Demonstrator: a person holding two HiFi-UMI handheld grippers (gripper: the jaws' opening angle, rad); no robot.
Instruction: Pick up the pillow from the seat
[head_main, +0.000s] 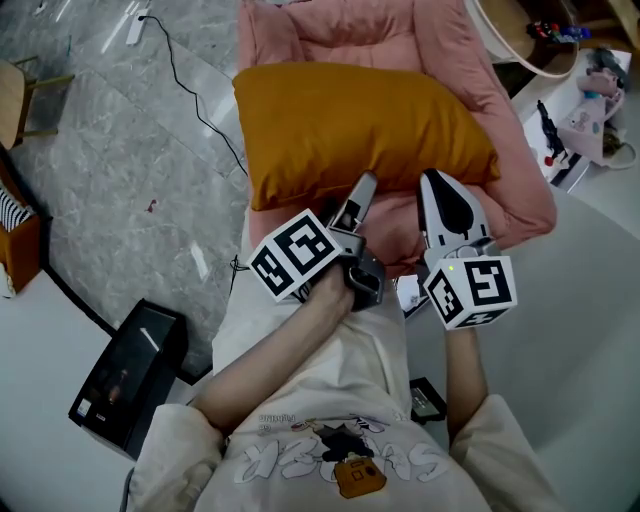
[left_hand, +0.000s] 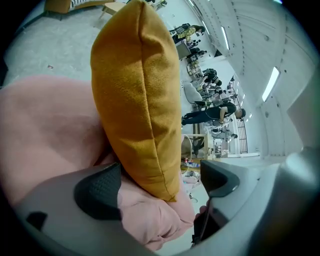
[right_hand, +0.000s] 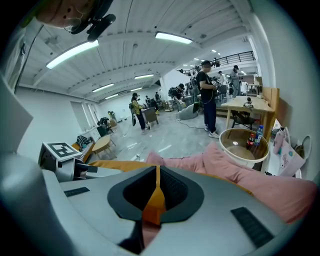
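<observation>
Pinching a sliver of pillow (head_main: 365, 130), right gripper (right_hand: 156, 187) is clamped; left gripper (left_hand: 160, 182) gapes around its corner. That thin bite could slip on lifting!

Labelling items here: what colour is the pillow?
The pillow is mustard orange; head view shows it best.
</observation>
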